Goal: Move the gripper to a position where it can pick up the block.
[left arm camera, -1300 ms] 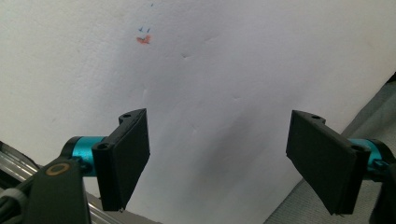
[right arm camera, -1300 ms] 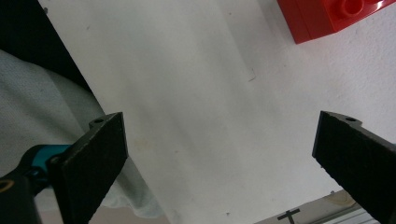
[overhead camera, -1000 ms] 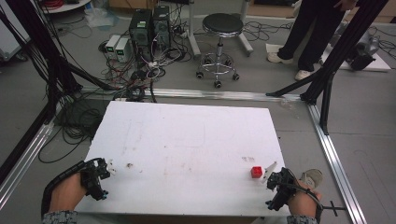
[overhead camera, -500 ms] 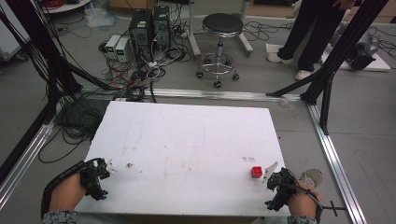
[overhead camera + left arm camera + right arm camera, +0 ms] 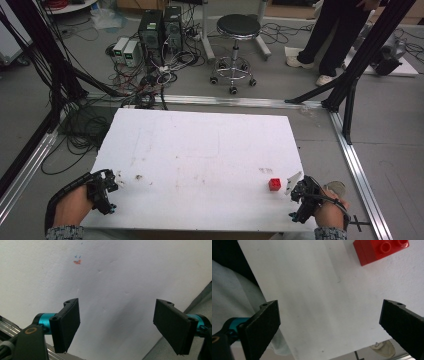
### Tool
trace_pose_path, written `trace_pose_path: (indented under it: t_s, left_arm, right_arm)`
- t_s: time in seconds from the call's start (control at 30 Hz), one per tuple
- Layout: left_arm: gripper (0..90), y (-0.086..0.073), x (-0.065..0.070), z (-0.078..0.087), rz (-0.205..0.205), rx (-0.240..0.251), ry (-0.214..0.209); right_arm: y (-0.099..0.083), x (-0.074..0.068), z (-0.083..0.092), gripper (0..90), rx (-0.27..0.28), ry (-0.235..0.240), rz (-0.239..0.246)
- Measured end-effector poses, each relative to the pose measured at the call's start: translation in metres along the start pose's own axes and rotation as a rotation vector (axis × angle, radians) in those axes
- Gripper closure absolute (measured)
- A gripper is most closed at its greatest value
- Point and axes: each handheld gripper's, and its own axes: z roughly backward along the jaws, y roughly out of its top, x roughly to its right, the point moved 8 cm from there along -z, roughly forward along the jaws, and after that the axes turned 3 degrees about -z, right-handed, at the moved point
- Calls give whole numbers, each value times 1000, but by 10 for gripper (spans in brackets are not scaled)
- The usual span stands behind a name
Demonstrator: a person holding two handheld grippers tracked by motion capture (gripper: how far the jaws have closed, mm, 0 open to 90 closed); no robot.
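A small red brick (image 5: 274, 184) with two studs lies on the white table (image 5: 200, 150) near its front right corner. My right gripper (image 5: 299, 194) hovers just right of the brick at the table's edge, jaws open and empty. In the right gripper view the brick (image 5: 380, 250) sits at the top right, well beyond the open jaws (image 5: 329, 322). My left gripper (image 5: 110, 186) rests at the front left corner, also open with nothing between its jaws (image 5: 117, 327). It looks at bare table.
A small orange and blue mark (image 5: 77, 261) stains the table ahead of the left gripper. Beyond the table stand a stool (image 5: 239, 30), computer boxes (image 5: 160, 27) with tangled cables, and a standing person (image 5: 335, 35). Black struts (image 5: 350, 75) and metal rails (image 5: 360, 170) frame the table.
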Motion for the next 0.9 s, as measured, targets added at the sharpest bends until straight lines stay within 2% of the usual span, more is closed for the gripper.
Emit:
trace_pose_path:
  t_s: [0.2, 0.5, 0.7, 0.87, 0.9]
  left_arm:
    - [218, 0, 0, 0, 0, 2, -1]
    - [218, 0, 0, 0, 1, 2, -4]
    - [218, 1, 0, -2, -2, 0, -5]
    - [218, 1, 1, -3, -2, -2, -8]
    - [218, 1, 0, -3, -2, -3, -7]
  right_arm:
    - [0, 7, 2, 26, -1, 7, 32]
    - [5, 23, 9, 26, -3, 3, 105]
    - [8, 31, 11, 26, -29, 7, 151]
    - [16, 39, 17, 26, -32, 7, 181]
    - [20, 42, 19, 26, -28, 7, 205]
